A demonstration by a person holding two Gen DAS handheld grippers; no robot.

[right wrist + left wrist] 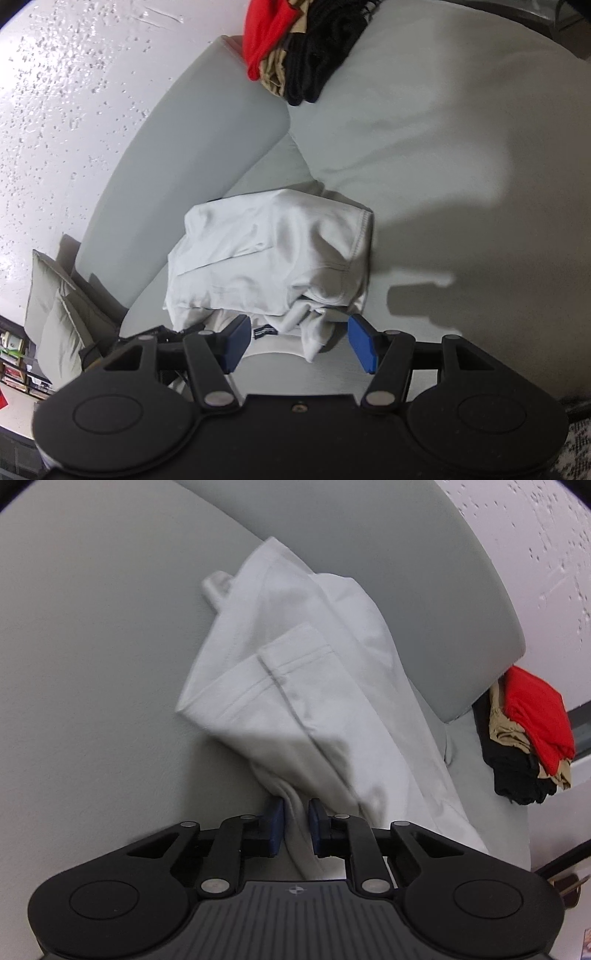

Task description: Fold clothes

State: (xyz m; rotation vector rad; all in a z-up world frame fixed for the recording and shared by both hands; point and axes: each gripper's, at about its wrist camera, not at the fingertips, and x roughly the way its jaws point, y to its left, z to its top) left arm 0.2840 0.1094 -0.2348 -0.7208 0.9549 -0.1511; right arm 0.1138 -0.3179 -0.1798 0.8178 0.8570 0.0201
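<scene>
Left tool (296,825) pads pinched nearly together, right tool (297,341) pads spread apart

Each camera sits just behind its own hand-held gripper, looking forward and down along the fingers, close above the grey sofa (92,664). Both views take in the white garment (295,686) (273,254), the sofa backrest (177,162), and the folded clothes pile (528,734) (295,48), seen from opposite sides.

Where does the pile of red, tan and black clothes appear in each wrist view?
Left wrist: the pile of red, tan and black clothes lies at the right edge, on the sofa seat below the backrest's end.
Right wrist: the pile is at top centre, beside the backrest's end.
Shared landmark: the white garment, central in both views.
</scene>
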